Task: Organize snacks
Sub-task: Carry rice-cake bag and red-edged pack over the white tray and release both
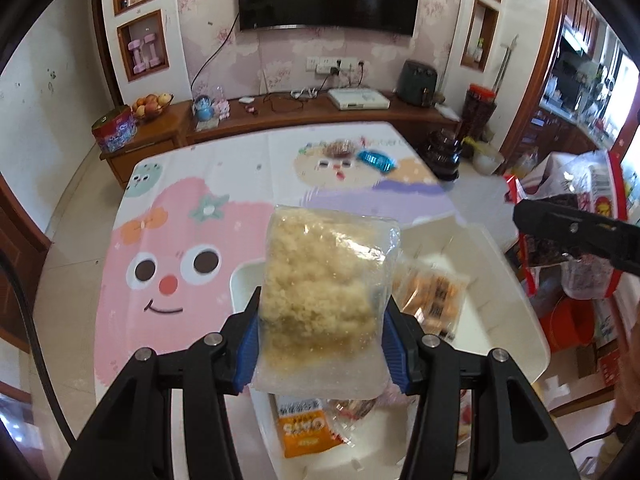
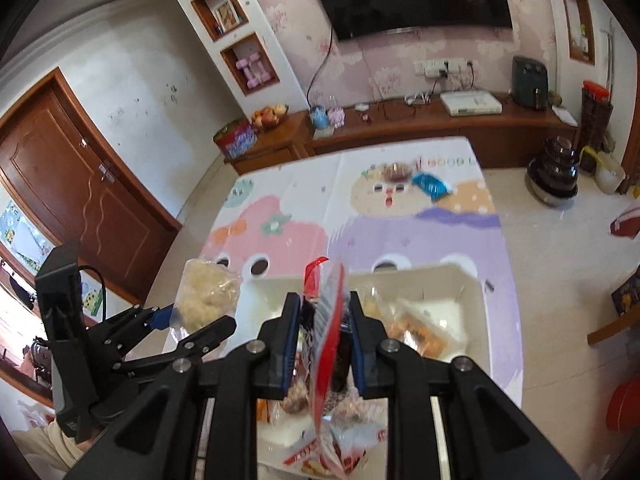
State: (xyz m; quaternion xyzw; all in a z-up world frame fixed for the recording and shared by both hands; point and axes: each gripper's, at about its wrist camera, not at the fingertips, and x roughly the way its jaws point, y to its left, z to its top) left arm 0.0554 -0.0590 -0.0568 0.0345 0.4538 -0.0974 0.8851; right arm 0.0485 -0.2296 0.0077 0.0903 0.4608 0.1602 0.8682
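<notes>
The left gripper (image 1: 322, 336) clamps a clear bag of pale crumbly snack (image 1: 324, 280), held above the near end of a white tray (image 1: 516, 280). The right gripper (image 2: 325, 344) is pinched tight on a red-edged snack bag (image 2: 328, 320) over the same tray. In the tray lie an orange oats packet (image 1: 298, 428) and wrapped biscuits (image 1: 430, 300). Far across the cartoon table mat (image 1: 168, 240) sits a blue packet (image 1: 376, 161).

Clear bag (image 1: 326, 300) of pale yellow crumbs, red-edged packet (image 2: 332, 328) (dark contents, perhaps), pastel cartoon-face tablecloth (image 1: 180, 240).
</notes>
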